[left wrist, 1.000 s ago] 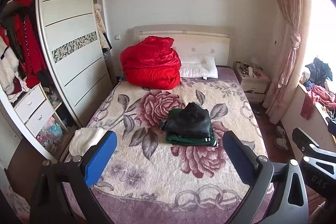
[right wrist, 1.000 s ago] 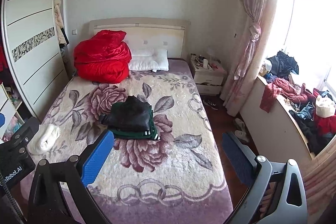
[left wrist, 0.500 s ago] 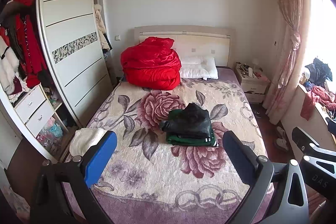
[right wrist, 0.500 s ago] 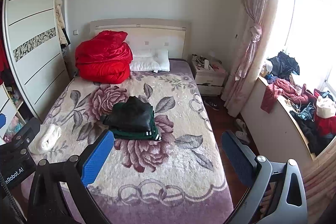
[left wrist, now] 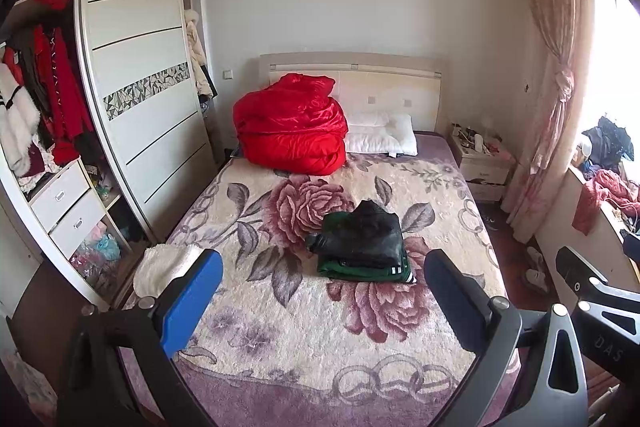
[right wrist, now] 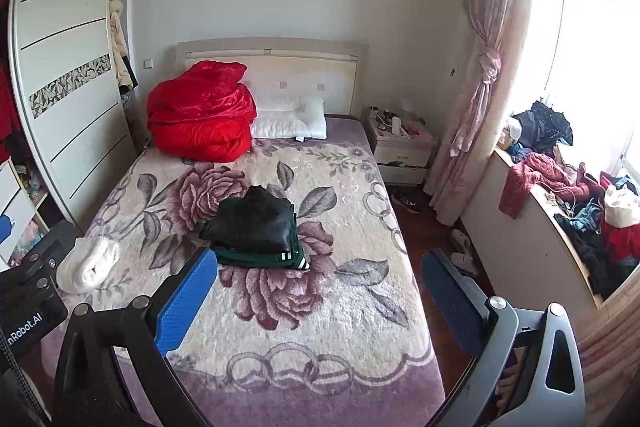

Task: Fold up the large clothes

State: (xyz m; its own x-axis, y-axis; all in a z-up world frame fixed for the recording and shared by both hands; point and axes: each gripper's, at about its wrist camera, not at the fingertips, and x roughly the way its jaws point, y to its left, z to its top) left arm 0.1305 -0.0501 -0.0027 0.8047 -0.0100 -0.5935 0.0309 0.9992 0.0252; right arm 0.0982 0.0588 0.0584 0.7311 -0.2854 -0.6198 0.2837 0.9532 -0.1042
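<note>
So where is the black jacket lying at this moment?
The black jacket lies folded on a green garment in the middle of the bed, nearer than the red quilt.

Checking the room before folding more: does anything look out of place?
Yes. Unfolded clothes lie heaped on the window ledge, one red garment drooping over its edge. The folded stack on the bed looks tidy.

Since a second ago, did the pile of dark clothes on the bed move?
No. The pile of dark clothes sits on the same big rose of the blanket, just as before. The slight shift in the right view is the camera moving.
</note>
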